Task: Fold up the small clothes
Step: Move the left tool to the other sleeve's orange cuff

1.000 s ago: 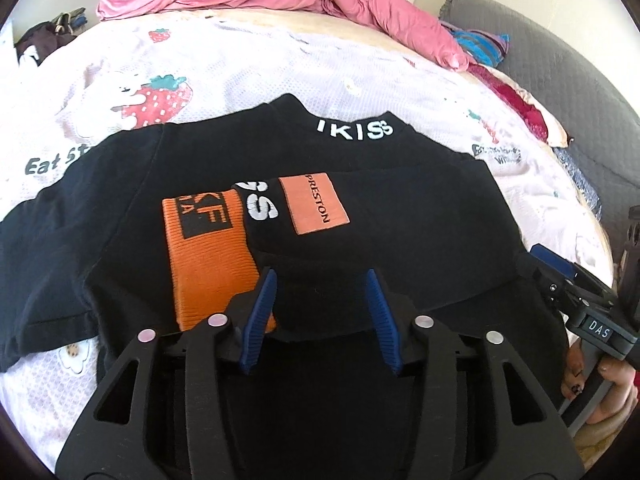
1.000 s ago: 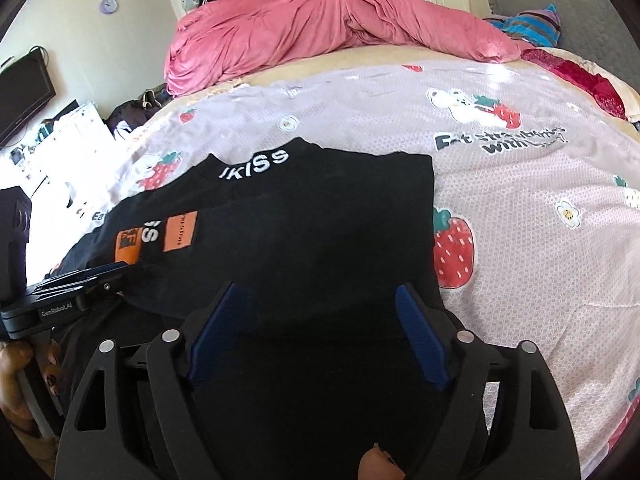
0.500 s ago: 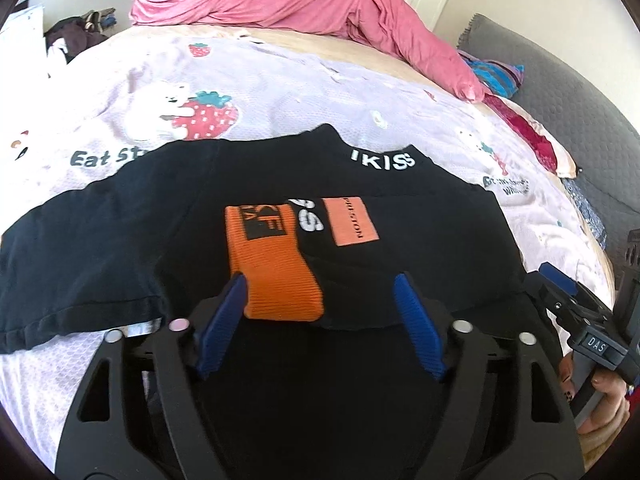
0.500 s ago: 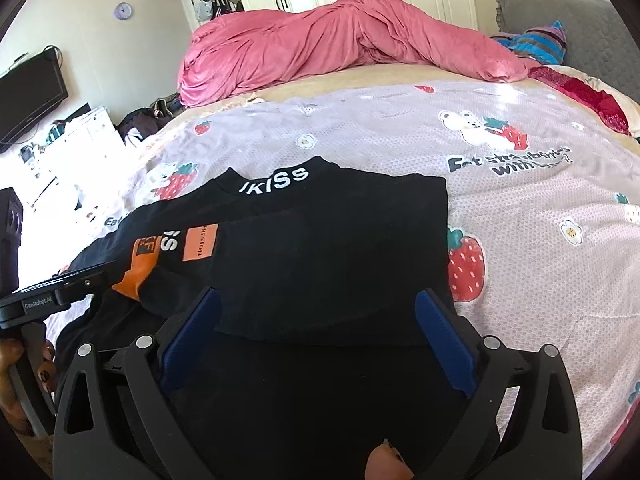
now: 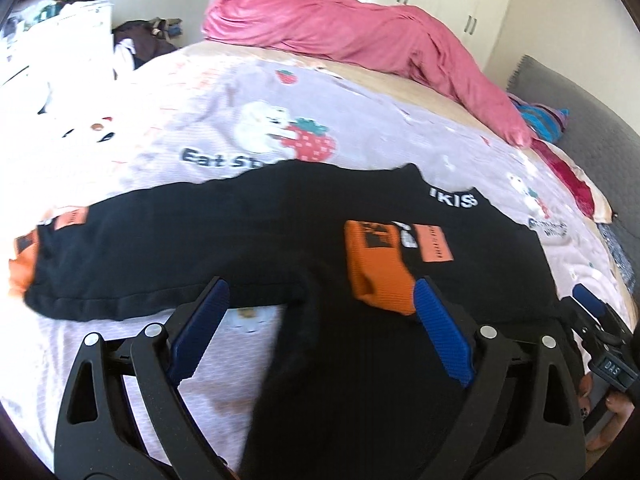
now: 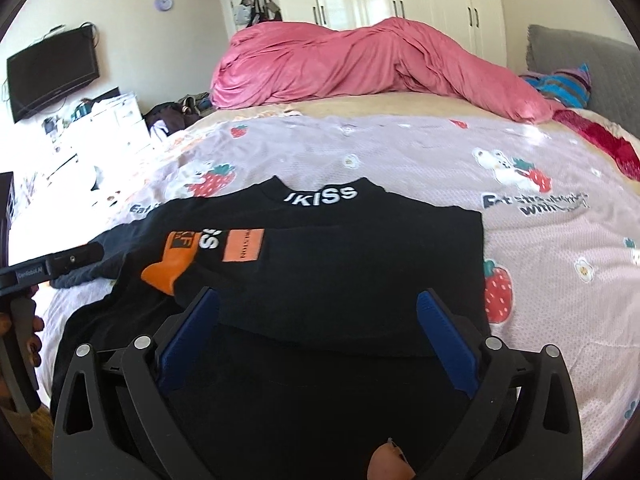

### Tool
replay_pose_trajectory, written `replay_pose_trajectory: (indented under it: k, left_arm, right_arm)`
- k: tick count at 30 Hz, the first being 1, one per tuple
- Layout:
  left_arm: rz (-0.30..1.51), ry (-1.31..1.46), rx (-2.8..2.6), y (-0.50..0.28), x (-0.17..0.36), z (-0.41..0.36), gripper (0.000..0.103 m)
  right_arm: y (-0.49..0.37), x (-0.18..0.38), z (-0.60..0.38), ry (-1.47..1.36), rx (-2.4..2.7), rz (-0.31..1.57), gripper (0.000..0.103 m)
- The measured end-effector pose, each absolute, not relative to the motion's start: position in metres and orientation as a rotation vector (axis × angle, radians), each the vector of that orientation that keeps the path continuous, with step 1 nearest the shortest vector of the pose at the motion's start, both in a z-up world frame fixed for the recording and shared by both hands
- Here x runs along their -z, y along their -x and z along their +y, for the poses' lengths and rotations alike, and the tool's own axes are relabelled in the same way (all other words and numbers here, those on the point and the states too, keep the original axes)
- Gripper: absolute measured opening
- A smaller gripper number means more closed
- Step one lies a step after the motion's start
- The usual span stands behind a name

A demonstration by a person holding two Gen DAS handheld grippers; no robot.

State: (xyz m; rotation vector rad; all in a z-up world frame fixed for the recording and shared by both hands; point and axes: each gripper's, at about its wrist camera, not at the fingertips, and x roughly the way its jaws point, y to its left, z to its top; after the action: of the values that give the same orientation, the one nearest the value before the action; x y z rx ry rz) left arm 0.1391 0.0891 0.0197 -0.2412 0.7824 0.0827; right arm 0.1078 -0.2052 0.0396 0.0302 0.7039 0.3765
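Left wrist view: my left tool hangs just above the bed, blue pads spread wide, nothing between them. To its far left, the black shirt's left sleeve lies stretched out flat on the strawberry-print bedsheet, its orange cuff at the outer end. Directly below the left pad a patch of bare sheet shows under the sleeve hem. Ahead of the tool, the shirt body runs up to the collar lettering. Just off the right pad, the folded-in right sleeve lies across the chest, orange cuff toward me. Far right of the frame, the right tool sits at the shirt's edge, held by my hand.

Right wrist view: left tool visible at far left, over the outstretched sleeve. The right tool has its pads wide apart and empty, hovering over the shirt's lower part. The folded sleeve's cuff lies ahead and left of it; the shirt's folded right edge lines up ahead of the right pad. Beyond the shirt, a pink duvet is heaped at the far side of the bed.
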Motion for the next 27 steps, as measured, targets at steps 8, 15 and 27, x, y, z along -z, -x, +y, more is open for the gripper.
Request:
replay_pose_trajectory:
  k: [8, 15, 27]
  left_arm:
    - [0.764, 0.3, -0.147, -0.122, -0.023, 0.122, 0.094]
    - [0.75, 0.345, -0.19, -0.11, -0.027, 0.149, 0.094]
    - [0.727, 0.436, -0.264, -0.091, -0.031, 0.198, 0.094]
  right_arm:
    - [-0.097, -0.048, -0.18, -0.04, -0.455, 0.707, 0.099]
    - [-0.092, -0.052, -0.154, -0.012, -0.496, 0.709, 0.099]
    - [-0.088, -0.061, -0.107, 0.03, -0.553, 0.711, 0.099]
